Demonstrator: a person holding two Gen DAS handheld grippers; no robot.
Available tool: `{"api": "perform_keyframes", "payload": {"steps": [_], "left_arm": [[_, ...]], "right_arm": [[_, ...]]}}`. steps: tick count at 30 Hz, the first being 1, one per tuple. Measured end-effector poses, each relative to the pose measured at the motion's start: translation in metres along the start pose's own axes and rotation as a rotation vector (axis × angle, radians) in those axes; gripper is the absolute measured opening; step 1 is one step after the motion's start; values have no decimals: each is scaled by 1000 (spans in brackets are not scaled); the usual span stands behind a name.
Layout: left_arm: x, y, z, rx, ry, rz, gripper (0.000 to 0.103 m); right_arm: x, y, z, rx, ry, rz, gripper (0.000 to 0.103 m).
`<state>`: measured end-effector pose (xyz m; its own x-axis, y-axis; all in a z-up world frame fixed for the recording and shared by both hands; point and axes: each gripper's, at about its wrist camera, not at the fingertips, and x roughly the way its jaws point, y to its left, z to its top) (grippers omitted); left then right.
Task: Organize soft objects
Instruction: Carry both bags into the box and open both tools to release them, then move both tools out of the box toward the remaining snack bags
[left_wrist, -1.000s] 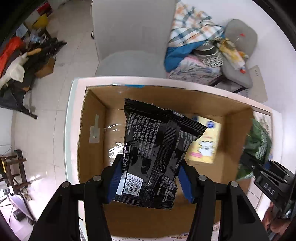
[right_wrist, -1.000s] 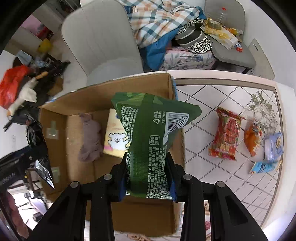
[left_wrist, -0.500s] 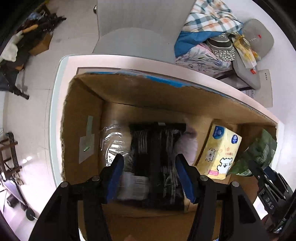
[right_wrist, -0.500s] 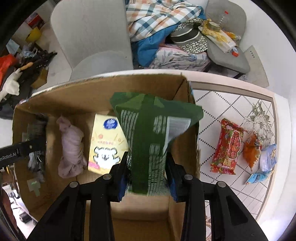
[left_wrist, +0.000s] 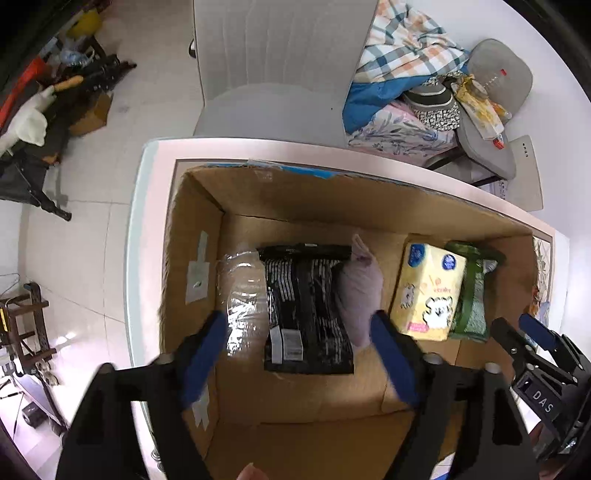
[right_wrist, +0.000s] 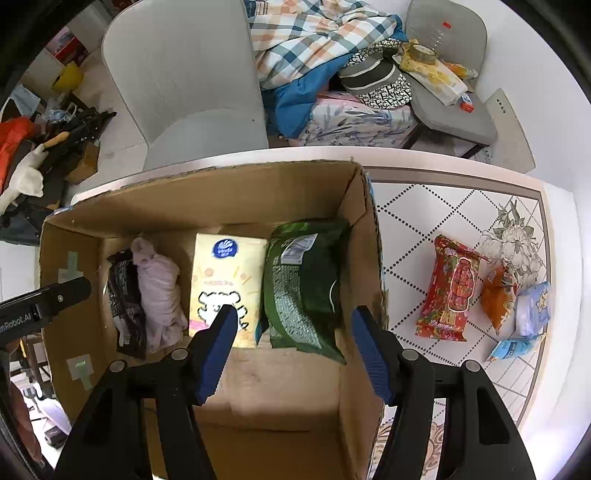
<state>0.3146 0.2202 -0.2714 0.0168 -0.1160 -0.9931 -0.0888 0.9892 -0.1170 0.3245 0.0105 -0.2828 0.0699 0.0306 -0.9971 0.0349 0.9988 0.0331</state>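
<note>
Left gripper is hanging spread wide with nothing between its fingers, over the left half of the one cardboard box. Directly ahead of it and below, one black snack bag is lying flat on the box floor, apart from both blue pads. Just right of that bag one pale pink cloth bundle is resting against it; left of it clear tape is shining on the floor. Right gripper is likewise spread wide and gripping nothing, sitting over the right half of the box. Ahead of it one green snack bag is lying flat against the right wall; the left pad is overlapping, in view, the lower edge of one yellow tissue pack beside the green bag; contact can't be told. So four items are sitting in the box in a row: black bag, pink bundle, tissue pack, green bag. Further right of the right gripper, outside the box on the patterned table, one red packet, one orange packet and two blue-white packets are lying clustered.
</note>
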Motion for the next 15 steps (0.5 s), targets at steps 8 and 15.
{"api": "perform_keyframes", "payload": {"steps": [8, 15], "left_arm": [[-20, -5, -39, 2, -82, 22, 102], [-39, -11, -73, 18, -163, 54, 102]], "right_arm": [[-10, 13, -31, -41, 12, 38, 82], [-23, 22, -67, -57, -16, 78, 103]]}}
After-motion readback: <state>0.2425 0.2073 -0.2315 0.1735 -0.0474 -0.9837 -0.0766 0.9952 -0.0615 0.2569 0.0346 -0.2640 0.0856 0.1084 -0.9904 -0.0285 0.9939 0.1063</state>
